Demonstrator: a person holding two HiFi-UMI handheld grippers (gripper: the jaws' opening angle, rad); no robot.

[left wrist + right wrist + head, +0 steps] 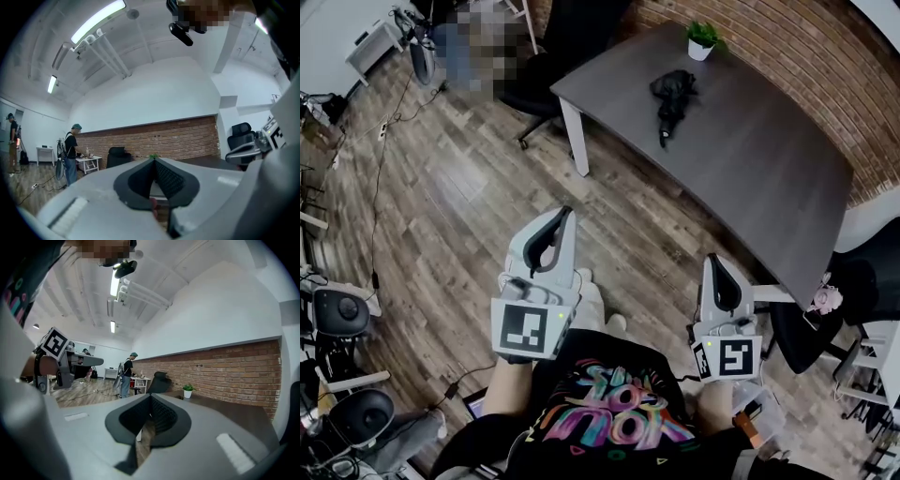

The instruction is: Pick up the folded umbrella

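The folded black umbrella [672, 99] lies on the dark grey table [750, 150], toward its far end, near a small potted plant [703, 39]. Both grippers hover over the wooden floor, well short of the table and apart from the umbrella. My left gripper [567, 214] is shut, its dark pads meeting at the tips with nothing between them [153, 160]. My right gripper [713, 260] is shut and empty too [150, 396], and sits closer to the table's near corner. In the right gripper view I see the plant [187, 389] and the tabletop [234, 416], but the umbrella is hidden.
A brick wall [787, 56] runs behind the table. Black office chairs stand at the table's far side [539, 89] and at its right end [853, 281]. Cables and equipment [342, 319] line the left floor. A person [70, 152] stands by a white side table far off.
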